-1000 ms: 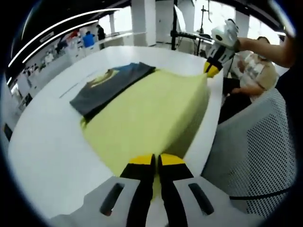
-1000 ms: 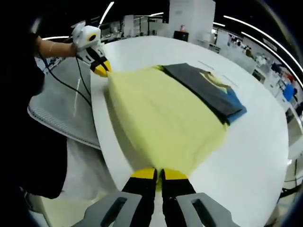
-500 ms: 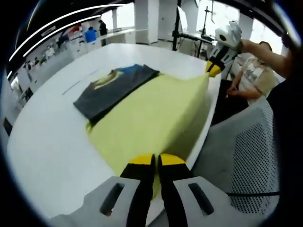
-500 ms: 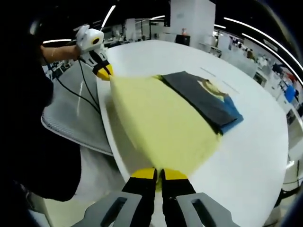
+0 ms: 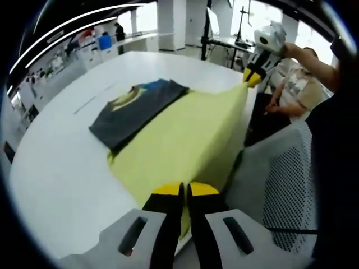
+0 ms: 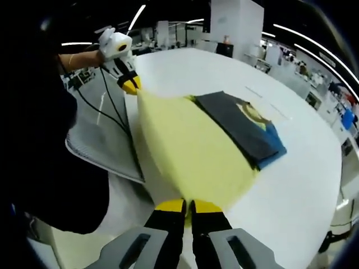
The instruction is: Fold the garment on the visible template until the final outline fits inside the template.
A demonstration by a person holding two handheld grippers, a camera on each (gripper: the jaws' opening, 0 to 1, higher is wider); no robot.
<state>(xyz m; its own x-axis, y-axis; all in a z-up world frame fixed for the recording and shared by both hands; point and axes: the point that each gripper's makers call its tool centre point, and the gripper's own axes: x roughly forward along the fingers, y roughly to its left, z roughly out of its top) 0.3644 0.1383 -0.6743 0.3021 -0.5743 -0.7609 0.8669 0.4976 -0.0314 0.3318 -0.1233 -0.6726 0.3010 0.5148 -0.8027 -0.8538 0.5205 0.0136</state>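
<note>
- Left gripper [image 5: 185,193], right gripper [image 6: 188,208]: I have both clenched on yellow garment [image 5: 179,140] corners
- Risk: hem off worktop [image 5: 56,168] edge; dragging may shift the dark shirt [image 5: 134,106]

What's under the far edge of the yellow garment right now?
The yellow garment overlaps the near edge of a folded dark shirt lying on the white table. How far the shirt runs beneath is covered.

A large open-plan lab or industrial hall. Long white strip lights [image 5: 73,25] run across a dark ceiling, thick white square pillars [image 6: 233,22] stand on the far side, and people [image 5: 105,40] work at distant benches. A camera stand [image 5: 242,25] rises beyond the broad white round counter [image 5: 61,162], and a white mesh chair [image 5: 280,190] sits near it.
</note>
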